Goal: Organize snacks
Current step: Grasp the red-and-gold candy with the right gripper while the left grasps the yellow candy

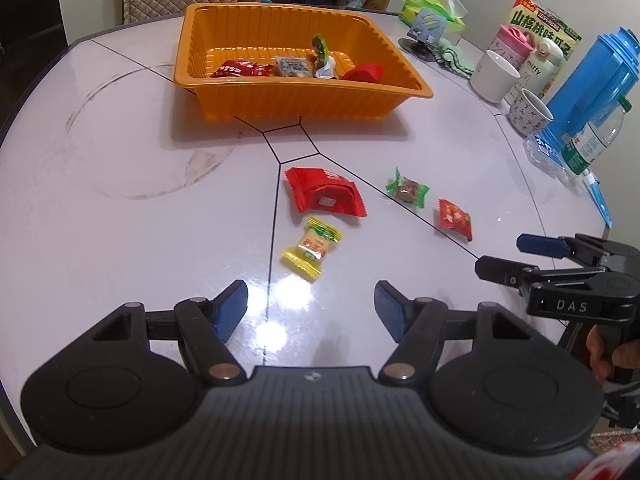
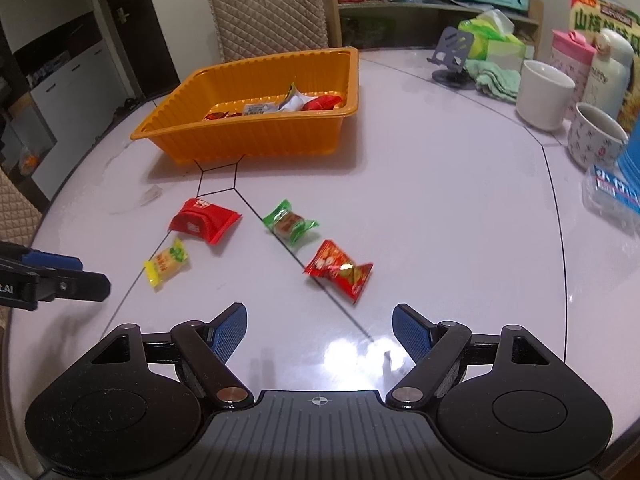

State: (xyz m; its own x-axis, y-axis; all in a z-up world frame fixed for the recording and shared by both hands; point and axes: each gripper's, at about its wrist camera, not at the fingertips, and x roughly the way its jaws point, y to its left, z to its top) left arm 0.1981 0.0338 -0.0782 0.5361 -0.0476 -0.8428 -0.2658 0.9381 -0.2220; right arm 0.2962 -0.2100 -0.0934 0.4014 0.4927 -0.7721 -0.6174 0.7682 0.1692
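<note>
An orange tray (image 1: 304,100) (image 2: 256,136) stands on the far part of the white table and holds several wrapped snacks. Loose on the table lie a big red packet (image 1: 324,196) (image 2: 206,220), a yellow candy (image 1: 314,248) (image 2: 166,262), a green-wrapped candy (image 1: 408,190) (image 2: 290,222) and a small red candy (image 1: 454,218) (image 2: 340,270). My left gripper (image 1: 310,306) is open and empty, just short of the yellow candy. My right gripper (image 2: 320,328) is open and empty too, just short of the small red candy; it shows at the right edge (image 1: 500,256) of the left wrist view.
Along the table's right side stand a white mug (image 1: 494,76) (image 2: 544,94), a patterned cup (image 1: 530,114), a blue jug (image 1: 596,84), a water bottle (image 1: 596,140), a snack box (image 1: 540,20), a tissue pack (image 2: 496,40) and a phone stand (image 2: 450,56). A padded chair (image 2: 272,16) stands behind the tray.
</note>
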